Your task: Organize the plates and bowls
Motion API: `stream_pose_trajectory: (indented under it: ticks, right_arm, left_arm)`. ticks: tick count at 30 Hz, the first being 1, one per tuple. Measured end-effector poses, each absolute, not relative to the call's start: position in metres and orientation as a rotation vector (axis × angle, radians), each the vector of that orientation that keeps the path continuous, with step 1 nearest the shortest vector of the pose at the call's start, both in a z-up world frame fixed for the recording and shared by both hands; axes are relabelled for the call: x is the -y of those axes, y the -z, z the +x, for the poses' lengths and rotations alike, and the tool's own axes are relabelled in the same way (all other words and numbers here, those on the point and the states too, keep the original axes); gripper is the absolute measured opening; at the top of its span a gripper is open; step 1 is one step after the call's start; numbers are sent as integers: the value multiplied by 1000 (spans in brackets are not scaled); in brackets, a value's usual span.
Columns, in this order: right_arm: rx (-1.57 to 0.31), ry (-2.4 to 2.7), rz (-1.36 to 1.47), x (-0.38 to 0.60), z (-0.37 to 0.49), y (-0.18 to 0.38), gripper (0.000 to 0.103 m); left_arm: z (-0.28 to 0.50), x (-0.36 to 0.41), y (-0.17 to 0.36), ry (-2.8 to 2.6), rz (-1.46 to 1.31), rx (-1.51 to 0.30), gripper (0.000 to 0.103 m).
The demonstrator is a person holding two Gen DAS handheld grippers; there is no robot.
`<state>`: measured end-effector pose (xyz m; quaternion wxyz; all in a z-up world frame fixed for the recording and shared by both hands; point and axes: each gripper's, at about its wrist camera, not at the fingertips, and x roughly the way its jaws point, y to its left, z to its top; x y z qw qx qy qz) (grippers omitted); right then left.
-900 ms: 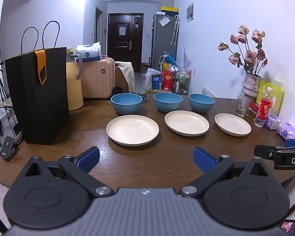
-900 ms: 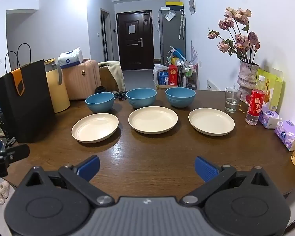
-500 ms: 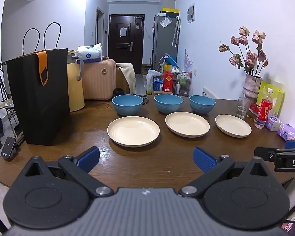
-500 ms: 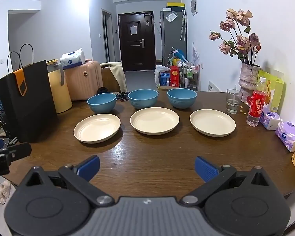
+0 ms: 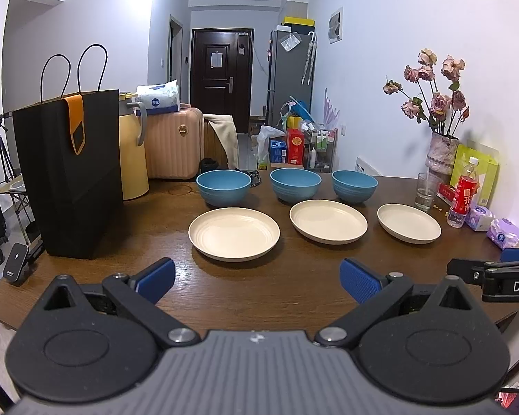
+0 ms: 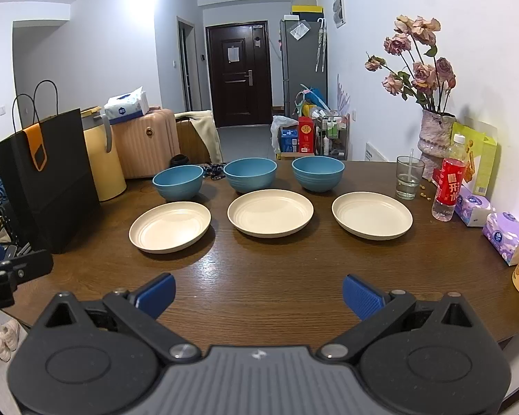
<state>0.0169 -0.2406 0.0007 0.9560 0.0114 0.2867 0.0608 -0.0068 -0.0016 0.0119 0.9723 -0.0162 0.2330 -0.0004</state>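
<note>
Three cream plates lay in a row across the table (image 6: 259, 276), each with a blue bowl just behind it. Both claws hung over the near edge, pads apart and empty. The left plate (image 5: 234, 233) lay straight ahead of the left claw (image 5: 257, 278), the nearer one to it. The right plate (image 6: 372, 215) lay ahead and slightly right of the right claw (image 6: 259, 294), with the middle plate (image 6: 270, 212) between, nearly dead ahead of the right claw.
</note>
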Motion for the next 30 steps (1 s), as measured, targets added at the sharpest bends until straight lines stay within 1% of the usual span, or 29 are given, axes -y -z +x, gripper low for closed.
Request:
stream_pose_trajectory:
  ticks: [30]
  right_arm:
    - [-570,-126,32,246,6,-5,103]
  left_arm:
    - [-18,2,-13,-19,-33,-450,103]
